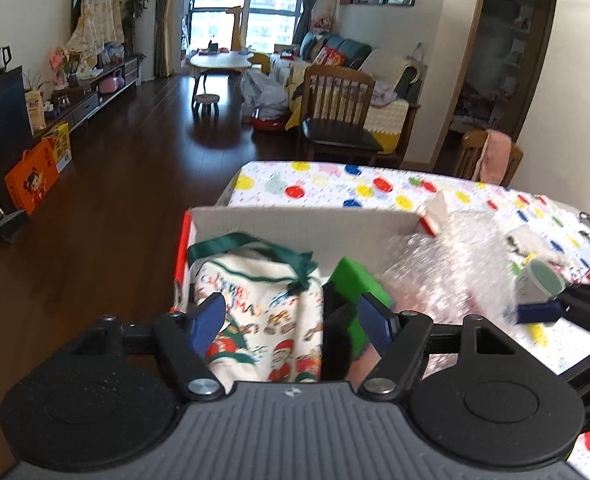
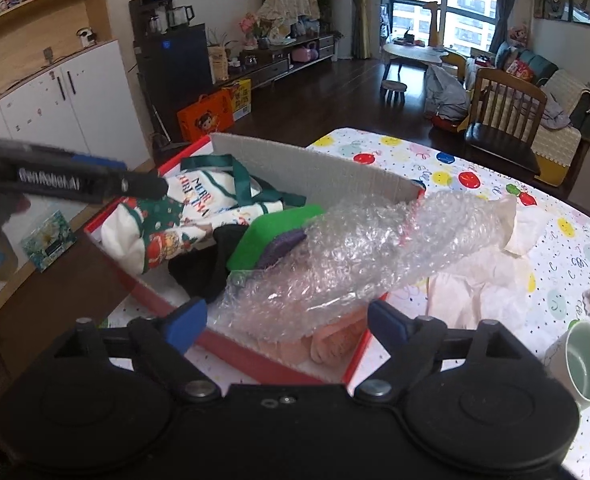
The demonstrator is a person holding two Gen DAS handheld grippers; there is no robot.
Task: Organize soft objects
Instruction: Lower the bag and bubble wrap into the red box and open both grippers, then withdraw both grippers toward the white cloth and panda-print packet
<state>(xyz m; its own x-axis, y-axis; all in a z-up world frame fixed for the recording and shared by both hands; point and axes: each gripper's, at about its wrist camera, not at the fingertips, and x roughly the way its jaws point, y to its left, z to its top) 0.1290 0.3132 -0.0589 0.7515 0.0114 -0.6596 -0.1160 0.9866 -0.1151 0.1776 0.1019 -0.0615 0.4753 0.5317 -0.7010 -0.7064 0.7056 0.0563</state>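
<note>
So, nearest the lens in the right wrist view, the right gripper (image 2: 287, 322) has its fingers spread wide with nothing between them, hovering low-centre just at the near edge of the red box (image 2: 263, 364). The bubble wrap (image 2: 367, 248) lies across the box's right corner, half in, half spilling out onto the balloon tablecloth (image 2: 475, 160), with something pink (image 2: 335, 340) tucked under it. Further in sit a green pad (image 2: 271, 232), a black cloth (image 2: 203, 272) and the Christmas tote bag (image 2: 167, 224) toward the upper left. In the left wrist view the left gripper (image 1: 291, 322) is spread too, empty, hanging over the tote. A mug (image 2: 587, 360) sits at the lower right, near the right gripper. My worry: bubble wrap is springy, so a loose pinch could let it pop back out, and a sideways sweep while tucking it could clip that mug. Both grippers are close together too, so they might bump.
</note>
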